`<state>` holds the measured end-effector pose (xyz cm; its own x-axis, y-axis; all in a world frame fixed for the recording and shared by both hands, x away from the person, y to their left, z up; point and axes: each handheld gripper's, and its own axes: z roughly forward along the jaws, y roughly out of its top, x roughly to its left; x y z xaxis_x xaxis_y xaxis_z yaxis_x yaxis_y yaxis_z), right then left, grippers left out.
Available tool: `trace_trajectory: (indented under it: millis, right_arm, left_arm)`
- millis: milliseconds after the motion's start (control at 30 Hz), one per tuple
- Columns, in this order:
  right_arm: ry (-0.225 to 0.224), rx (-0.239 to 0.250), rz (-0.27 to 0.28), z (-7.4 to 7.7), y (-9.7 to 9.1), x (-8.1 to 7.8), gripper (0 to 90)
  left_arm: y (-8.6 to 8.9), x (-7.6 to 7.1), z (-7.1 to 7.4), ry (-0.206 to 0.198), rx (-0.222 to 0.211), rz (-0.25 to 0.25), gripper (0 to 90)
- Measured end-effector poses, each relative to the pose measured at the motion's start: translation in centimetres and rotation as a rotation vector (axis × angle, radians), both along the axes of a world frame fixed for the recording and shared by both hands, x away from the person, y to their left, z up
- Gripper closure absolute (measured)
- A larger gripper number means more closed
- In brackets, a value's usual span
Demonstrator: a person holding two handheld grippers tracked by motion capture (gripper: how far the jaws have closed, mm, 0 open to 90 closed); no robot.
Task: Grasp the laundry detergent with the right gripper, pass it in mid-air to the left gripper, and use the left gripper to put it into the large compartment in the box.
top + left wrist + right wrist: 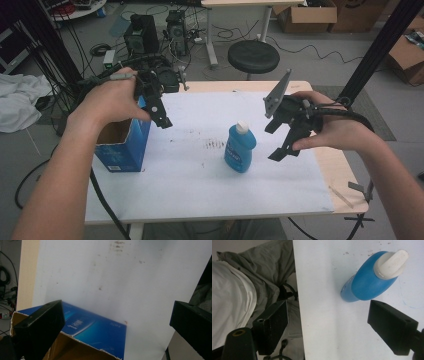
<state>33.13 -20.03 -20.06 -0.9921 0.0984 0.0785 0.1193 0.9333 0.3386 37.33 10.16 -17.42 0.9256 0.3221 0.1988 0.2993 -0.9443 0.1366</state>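
Observation:
A blue bottle (240, 149) with a white cap stands upright on the white sheet near the table's middle; in the right gripper view the bottle (367, 281) lies beyond the jaws, toward the upper right. My right gripper (282, 140) hovers just right of it, open and empty, jaws spread wide (337, 325). An open blue cardboard box (122, 142) stands at the left of the sheet. My left gripper (162, 114) hangs above the box's right rim, open with nothing in it; the box's open top (82, 340) sits below its jaws.
The white sheet (200, 185) covers most of the wooden table (345, 175). A black stool (253, 56), computer towers (142, 32) and cables stand on the floor behind. Cardboard boxes (305, 15) are at the far right. A black frame post (380, 45) rises at right.

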Motion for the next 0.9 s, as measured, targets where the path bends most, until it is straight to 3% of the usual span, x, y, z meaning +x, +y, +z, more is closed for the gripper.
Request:
trace_trajectory:
  millis: [233, 267, 333, 433, 500, 533, 567, 700, 733, 767, 800, 900]
  right_arm:
    - [-0.031, 0.003, -0.017, 0.2, -0.4, 0.0, 16.3]
    - [-0.029, 0.048, -0.022, 0.1, -0.7, 0.0, 17.3]
    - [-0.030, 0.057, -0.027, 0.0, -0.9, 0.0, 17.4]
    - [-0.069, 0.028, -0.067, -0.7, -1.1, -0.1, 17.1]
    - [-0.076, 0.086, -0.061, -1.1, -1.3, -0.3, 18.9]
    - [-0.099, 0.120, -0.083, -1.5, -1.6, -0.4, 19.5]
    - [-0.099, 0.120, -0.083, -1.5, -1.6, -0.4, 19.5]
    - [-0.142, 0.185, -0.138, -2.1, -2.3, -0.7, 20.9]
    - [-0.175, 0.228, -0.178, -2.4, -2.8, -1.1, 21.9]
    - [-0.175, 0.228, -0.178, -2.4, -2.8, -1.1, 21.9]
    - [-0.180, 0.284, -0.199, -2.6, -3.2, -1.4, 24.0]
    - [-0.184, 0.325, -0.221, -3.0, -3.6, -1.5, 23.7]
  left_arm:
    - [-0.3, 0.2, 0.1, -0.005, 0.000, -0.001, 0.4]
    - [-0.3, 0.3, 0.0, -0.007, -0.002, -0.001, 0.4]
    - [-0.3, 0.3, -0.1, -0.004, -0.008, -0.005, 0.4]
    - [-0.2, 0.5, -0.3, 0.000, 0.002, -0.009, 0.4]
    - [-0.1, 0.4, -0.6, 0.003, -0.007, -0.005, 0.4]
    - [-0.1, 0.4, -0.7, 0.004, -0.005, -0.004, 0.4]
    - [0.0, 0.4, -0.7, 0.004, -0.005, -0.005, 0.4]
    - [0.2, 0.3, -0.7, 0.003, -0.006, -0.001, 0.4]
    - [0.3, 0.3, -0.7, 0.000, -0.012, 0.001, 0.4]
    - [0.3, 0.3, -0.7, 0.000, -0.012, 0.001, 0.4]
    - [0.3, 0.4, -0.7, 0.001, -0.007, -0.003, 0.4]
    - [0.3, 0.4, -0.8, 0.005, -0.011, 0.001, 0.4]
